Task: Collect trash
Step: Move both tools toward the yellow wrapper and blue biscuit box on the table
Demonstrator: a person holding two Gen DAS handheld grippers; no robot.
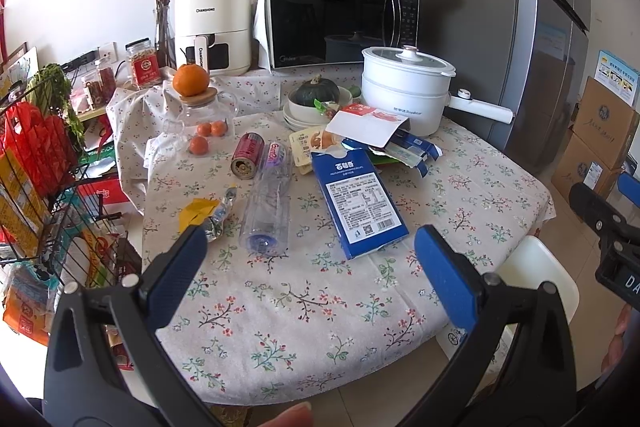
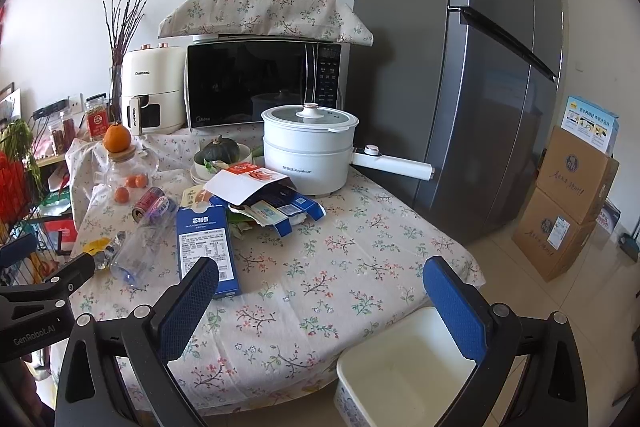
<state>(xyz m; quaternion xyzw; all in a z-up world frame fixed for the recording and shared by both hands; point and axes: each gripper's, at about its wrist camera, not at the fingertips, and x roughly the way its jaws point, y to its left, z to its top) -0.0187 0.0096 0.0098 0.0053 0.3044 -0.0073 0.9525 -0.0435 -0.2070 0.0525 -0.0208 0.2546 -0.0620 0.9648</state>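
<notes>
Trash lies scattered across the far half of the table point(image 1: 320, 327), on a floral cloth: a flat blue carton point(image 1: 356, 203) lies label-up near the centre; a clear plastic bottle point(image 1: 268, 203) lies on its side just left of it; a red can point(image 1: 248, 159) lies tipped at the bottle's far end; a crumpled yellow and foil wrapper point(image 1: 208, 213) sits left of the bottle, close to the table's left edge; behind the carton, a heap of torn blue boxes and a white-and-red packet point(image 1: 372, 125) rests against the dishes.

Left gripper point(image 1: 310, 259) hovers over the near half of the cloth, fingers spread wide, holding nothing; right gripper point(image 2: 320, 291) likewise spread and empty, poised above the table's near right corner; a white bin point(image 2: 408, 359) stands on the floor just below that corner, its mouth open.

Further back: a white electric pot point(image 1: 404, 87), a green squash point(image 1: 316, 90) in stacked bowls, a glass jar point(image 1: 208, 115) with an orange on its lid, small oranges beside it; microwave point(image 1: 340, 23) and air fryer point(image 1: 212, 27) along the wall.

Edges: wire rack point(image 1: 44, 187) crowds the left side; grey fridge point(image 2: 480, 87) rises at the right; cardboard boxes point(image 2: 568, 203) stacked beyond it; near cloth and tiled floor by the bin lie open.
</notes>
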